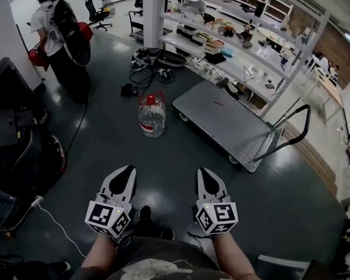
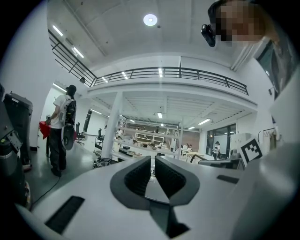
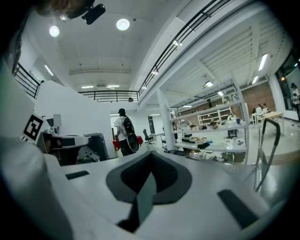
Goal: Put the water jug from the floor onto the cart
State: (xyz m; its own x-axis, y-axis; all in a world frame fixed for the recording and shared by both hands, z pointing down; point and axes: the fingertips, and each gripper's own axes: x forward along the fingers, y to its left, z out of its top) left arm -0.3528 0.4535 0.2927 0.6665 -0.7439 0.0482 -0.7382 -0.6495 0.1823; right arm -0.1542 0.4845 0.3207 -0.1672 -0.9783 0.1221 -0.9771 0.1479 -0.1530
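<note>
While the jug (image 1: 152, 116) stands on the floor (image 1: 164, 160) beside the cart (image 1: 220, 113), my left gripper (image 1: 128, 167) slightly parted, my right gripper (image 1: 201, 171) pressed together, both empty

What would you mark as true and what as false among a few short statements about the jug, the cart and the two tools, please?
1. The water jug stands upright on the floor. True.
2. The cart lies left of the jug in the head view. False: it lies to the jug's right.
3. The right tool is shut on the jug's handle. False: it is shut on nothing, well short of the jug.
4. The jug's cap is red. True.
5. The left tool holds nothing. True.
</note>
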